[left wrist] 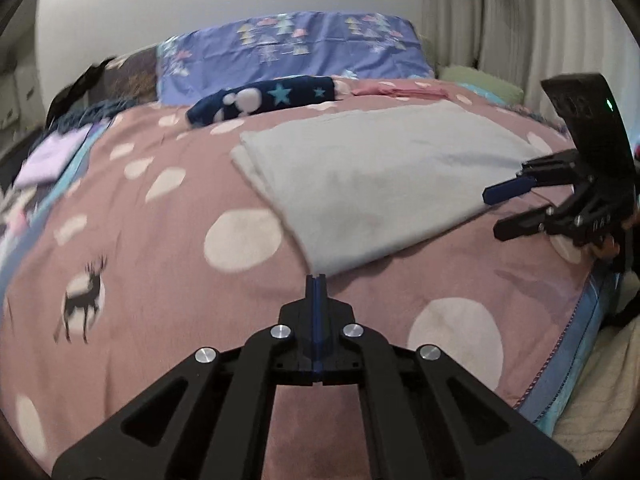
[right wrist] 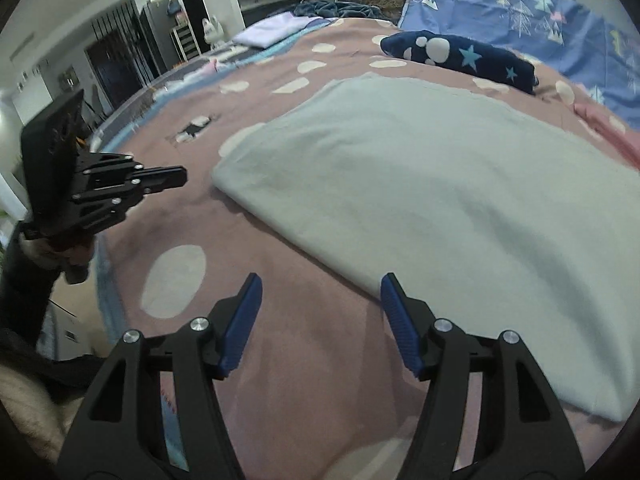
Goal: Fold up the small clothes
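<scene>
A pale grey cloth (left wrist: 372,184) lies folded flat on the pink dotted bedspread (left wrist: 160,248); it also shows in the right wrist view (right wrist: 420,208). My left gripper (left wrist: 316,280) is shut and empty, its tips just short of the cloth's near corner. It appears at the left of the right wrist view (right wrist: 176,178), apart from the cloth. My right gripper (right wrist: 320,292) is open and empty, hovering over the bedspread at the cloth's near edge. It shows at the right of the left wrist view (left wrist: 494,214), beside the cloth's right edge.
A navy starred garment (left wrist: 264,100) and a pink folded piece (left wrist: 400,90) lie behind the cloth. A blue patterned pillow (left wrist: 296,50) is at the headboard. A lilac folded cloth (left wrist: 52,156) lies at the bed's left. The bed edge (left wrist: 576,336) drops away at the right.
</scene>
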The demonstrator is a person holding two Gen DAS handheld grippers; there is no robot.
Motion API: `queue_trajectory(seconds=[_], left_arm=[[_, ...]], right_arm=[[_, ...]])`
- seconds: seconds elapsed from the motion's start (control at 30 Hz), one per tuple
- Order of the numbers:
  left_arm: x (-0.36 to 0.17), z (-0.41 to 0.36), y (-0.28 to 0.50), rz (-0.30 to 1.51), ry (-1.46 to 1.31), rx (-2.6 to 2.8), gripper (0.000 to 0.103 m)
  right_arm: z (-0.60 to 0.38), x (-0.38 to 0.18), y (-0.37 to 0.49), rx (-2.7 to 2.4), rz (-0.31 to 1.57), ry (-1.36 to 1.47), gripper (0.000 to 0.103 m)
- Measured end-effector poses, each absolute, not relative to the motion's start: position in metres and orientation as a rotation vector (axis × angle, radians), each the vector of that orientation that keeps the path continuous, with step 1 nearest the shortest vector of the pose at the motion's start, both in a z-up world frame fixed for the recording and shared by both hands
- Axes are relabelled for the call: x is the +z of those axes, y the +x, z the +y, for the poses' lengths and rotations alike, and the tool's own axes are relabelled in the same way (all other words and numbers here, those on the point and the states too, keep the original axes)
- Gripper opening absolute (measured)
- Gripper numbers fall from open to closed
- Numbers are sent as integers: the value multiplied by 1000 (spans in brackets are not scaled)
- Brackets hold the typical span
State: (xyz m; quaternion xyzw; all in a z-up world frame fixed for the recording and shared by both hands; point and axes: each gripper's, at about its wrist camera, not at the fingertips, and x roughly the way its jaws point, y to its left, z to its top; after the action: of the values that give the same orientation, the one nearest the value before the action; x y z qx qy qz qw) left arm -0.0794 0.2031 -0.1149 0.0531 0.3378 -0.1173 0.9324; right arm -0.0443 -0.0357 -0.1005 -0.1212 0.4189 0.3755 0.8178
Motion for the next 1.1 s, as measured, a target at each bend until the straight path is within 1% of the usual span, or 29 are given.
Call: queue_trajectory(seconds=[0.07,0.1,0.23,0.33,0.53,0.63,0.7,0.8,0.9,1.0,1.03,1.07,1.1], left_arm=[[-119,213,-80,684,53,-211,0],[-119,219,-80,677,19,-198,2],[-117,240,-75,636,-116,-147,23],[-115,251,-69,617,-177,-111,32],[-111,261,-67,603,-281,-139,36],[-107,267,-49,612,-285,-170,41],[-105,273,-30,617,-307,-204,41],[-106,282,18,638,-396,-299,41],[-123,282,88,736,-492,-361,41],[-138,277,135,809,-561,-403,41],[-144,276,150,827,-586,-416,38],[-148,276,161,821,-610,-423,34],[-150,277,166,817,-629,-422,17]], right_arm=[[-18,-101,-46,776,862,-333,63],[-7,-101,-47,772,842,-370,63],[30,-104,-51,771,795,-469,63],[61,-109,-58,776,756,-560,63],[105,-126,-74,733,596,-830,64],[119,-130,-73,710,556,-872,64],[125,-131,-73,707,543,-877,64],[126,-133,-69,700,545,-860,62],[123,-131,-62,695,575,-827,61],[122,-131,-60,678,585,-823,61],[122,-131,-60,676,584,-824,61],[123,-132,-60,675,584,-825,61],[123,-133,-60,673,582,-826,60]])
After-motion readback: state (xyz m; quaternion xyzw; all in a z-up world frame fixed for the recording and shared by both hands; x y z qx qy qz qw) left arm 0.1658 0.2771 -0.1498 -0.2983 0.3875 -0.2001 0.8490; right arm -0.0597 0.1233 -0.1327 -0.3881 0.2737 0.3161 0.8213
